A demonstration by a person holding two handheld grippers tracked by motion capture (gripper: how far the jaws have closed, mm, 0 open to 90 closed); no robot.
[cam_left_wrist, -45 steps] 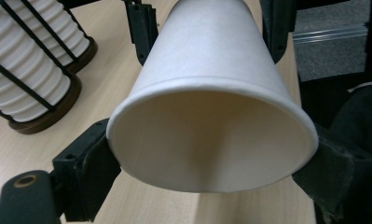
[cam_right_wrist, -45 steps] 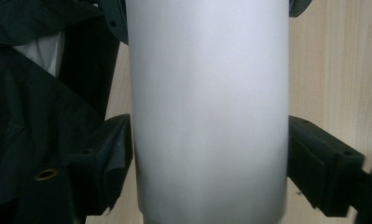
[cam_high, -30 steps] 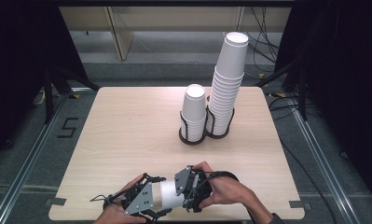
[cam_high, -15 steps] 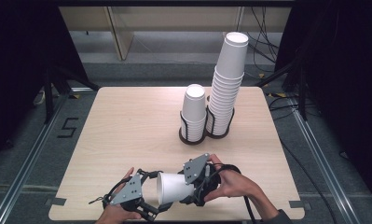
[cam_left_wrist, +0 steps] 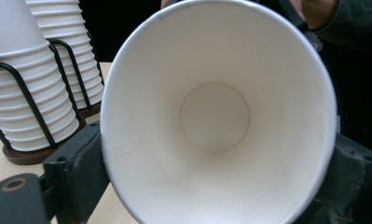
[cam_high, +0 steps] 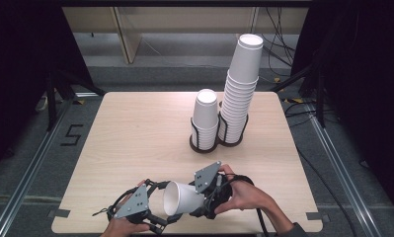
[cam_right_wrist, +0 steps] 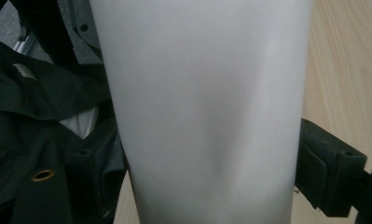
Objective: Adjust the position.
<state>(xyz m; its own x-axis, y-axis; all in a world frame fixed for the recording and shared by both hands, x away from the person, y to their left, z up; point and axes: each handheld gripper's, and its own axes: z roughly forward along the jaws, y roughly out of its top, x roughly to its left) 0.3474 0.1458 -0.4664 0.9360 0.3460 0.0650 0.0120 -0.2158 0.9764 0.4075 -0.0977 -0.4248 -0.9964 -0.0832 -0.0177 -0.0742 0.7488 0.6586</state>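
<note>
near the worktop's point(cam_high: 135, 128) front edge, a white paper cup point(cam_high: 182, 198) lies sideways between both tongs; right tongs point(cam_high: 204, 205) pinch its body, left tongs point(cam_high: 157, 219) sit spread beside its open rim

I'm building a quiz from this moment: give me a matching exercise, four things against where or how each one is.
Things:
1. loose cup
2. tall stack
3. short stack
4. right gripper

States:
A. rises highest, in the right-hand ring of the wire holder
B. clamped on a cup's body
C. on its side, mouth toward the left gripper
D. in the holder's left-hand ring

Pairs: 1-C, 2-A, 3-D, 4-B
</note>
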